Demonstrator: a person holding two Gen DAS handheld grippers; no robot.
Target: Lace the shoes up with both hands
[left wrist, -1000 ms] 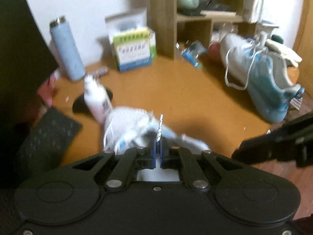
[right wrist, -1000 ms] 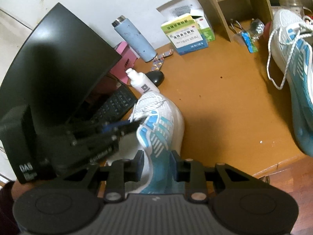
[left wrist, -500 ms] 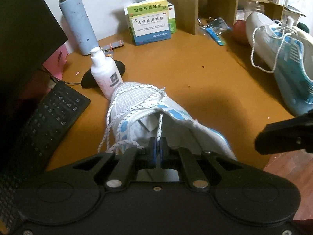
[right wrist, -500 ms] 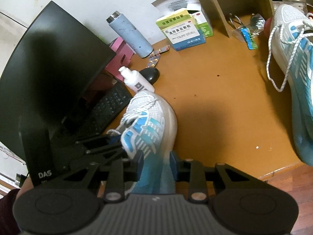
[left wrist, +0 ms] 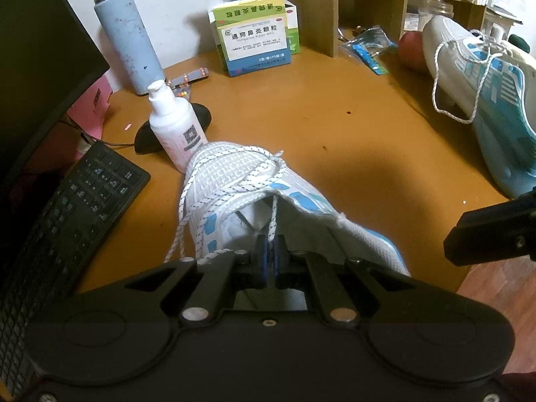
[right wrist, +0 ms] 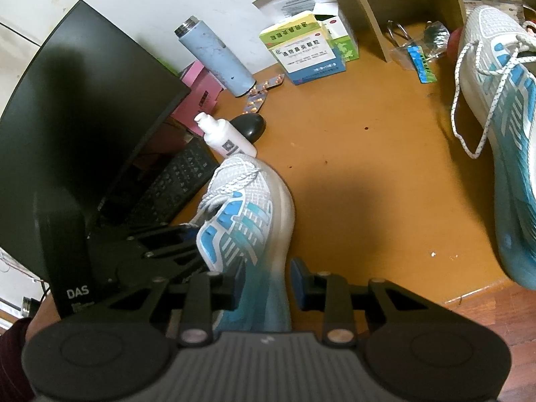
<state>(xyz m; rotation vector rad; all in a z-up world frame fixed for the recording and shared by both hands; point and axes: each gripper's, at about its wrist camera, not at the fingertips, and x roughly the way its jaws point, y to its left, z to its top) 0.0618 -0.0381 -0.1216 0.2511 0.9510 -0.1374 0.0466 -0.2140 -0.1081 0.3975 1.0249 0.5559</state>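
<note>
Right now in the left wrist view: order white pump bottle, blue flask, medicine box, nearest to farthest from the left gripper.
From the left gripper, shut on the lace end:
1. White pump bottle, just beyond the near shoe's toe, left of centre.
2. Blue flask, further back on the left, by the wall.
3. Medicine box, at the back, centre. It and the flask are close; the box looks slightly farther.

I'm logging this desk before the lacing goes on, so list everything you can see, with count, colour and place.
Shoes: two, white-blue; near shoe centre, far shoe right.
Lace: white, from near shoe.
Desk: orange-brown.
Flask: blue, back left.
Pump bottle: white, by near shoe's toe.
Medicine boxes: green-white-blue, back.
Monitor, keyboard: black, left.
Left gripper: shut on lace.
Right gripper: gripping near shoe's heel.
</note>
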